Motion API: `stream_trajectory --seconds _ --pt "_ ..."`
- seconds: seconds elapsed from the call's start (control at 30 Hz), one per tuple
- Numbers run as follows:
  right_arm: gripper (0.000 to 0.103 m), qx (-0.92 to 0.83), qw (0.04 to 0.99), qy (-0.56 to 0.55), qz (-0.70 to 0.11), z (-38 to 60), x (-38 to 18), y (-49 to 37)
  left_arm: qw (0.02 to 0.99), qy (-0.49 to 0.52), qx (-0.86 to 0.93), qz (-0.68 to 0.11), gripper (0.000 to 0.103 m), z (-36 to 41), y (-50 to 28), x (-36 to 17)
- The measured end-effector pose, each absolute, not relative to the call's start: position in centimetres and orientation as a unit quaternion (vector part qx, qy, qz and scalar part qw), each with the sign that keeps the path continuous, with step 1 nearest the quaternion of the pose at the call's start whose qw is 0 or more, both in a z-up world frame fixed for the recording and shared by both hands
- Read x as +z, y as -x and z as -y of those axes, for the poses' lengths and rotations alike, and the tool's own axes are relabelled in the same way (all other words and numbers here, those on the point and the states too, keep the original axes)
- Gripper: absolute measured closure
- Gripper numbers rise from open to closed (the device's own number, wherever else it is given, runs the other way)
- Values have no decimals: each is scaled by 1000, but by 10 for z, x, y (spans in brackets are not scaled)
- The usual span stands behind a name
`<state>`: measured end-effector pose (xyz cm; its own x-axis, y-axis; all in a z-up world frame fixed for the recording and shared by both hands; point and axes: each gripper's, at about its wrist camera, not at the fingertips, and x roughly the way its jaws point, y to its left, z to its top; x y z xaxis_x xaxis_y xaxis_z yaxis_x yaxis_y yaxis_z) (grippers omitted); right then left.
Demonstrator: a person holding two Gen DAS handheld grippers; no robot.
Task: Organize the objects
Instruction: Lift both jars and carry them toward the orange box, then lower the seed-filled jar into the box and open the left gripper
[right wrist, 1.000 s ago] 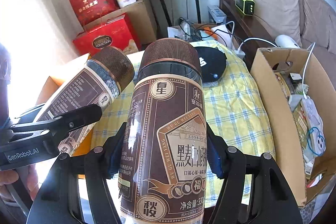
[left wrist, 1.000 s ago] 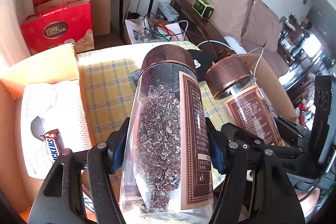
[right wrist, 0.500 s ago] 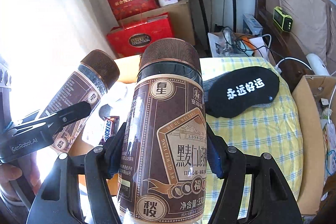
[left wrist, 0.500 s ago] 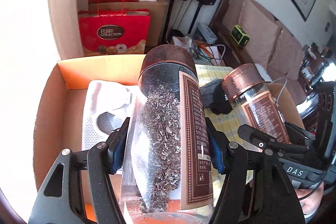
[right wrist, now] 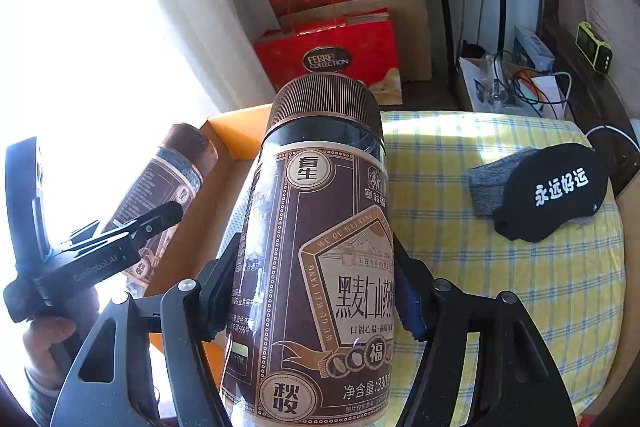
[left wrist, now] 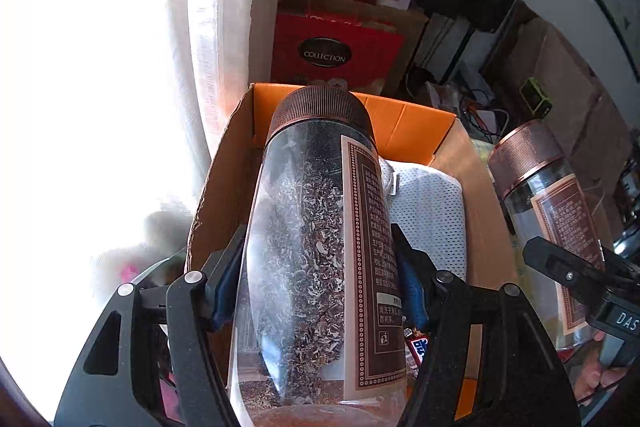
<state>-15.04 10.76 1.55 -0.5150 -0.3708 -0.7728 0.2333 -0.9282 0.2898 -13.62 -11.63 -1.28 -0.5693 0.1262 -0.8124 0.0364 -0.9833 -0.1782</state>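
Each gripper, left gripper (left wrist: pixel 316 283) and right gripper (right wrist: pixel 316 291), pinches a jar (left wrist: pixel 320 227) (right wrist: pixel 320 247); yellow checked tablecloth (right wrist: pixel 500 267), orange cardboard box (left wrist: pixel 404 123), bright curtained window (right wrist: pixel 80 47).

The left jar (left wrist: pixel 316 247) is hiding most of the candy bar (left wrist: pixel 418 345) and part of the white mesh pouch (left wrist: pixel 428 215); both jars' bases are running off the bottom edge; window glare is washing out the left.

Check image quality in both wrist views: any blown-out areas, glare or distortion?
Left wrist view: window fully blown out, washing the curtain; the jar stays sharp, with sheen on its clear wall. Right wrist view: same window overexposed at left, while the jar label and checked cloth stay readable. Both show fisheye bending and dark corners.
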Motion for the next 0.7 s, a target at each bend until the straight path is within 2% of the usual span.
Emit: stream_trajectory --seconds 0.43,0.7 --pt "35 -857 178 -477 83 -90 0 165 4 510 857 71 41 121 157 -62" --pt "35 -854 181 -481 81 -87 -2 166 -4 545 838 44 41 111 171 -75"
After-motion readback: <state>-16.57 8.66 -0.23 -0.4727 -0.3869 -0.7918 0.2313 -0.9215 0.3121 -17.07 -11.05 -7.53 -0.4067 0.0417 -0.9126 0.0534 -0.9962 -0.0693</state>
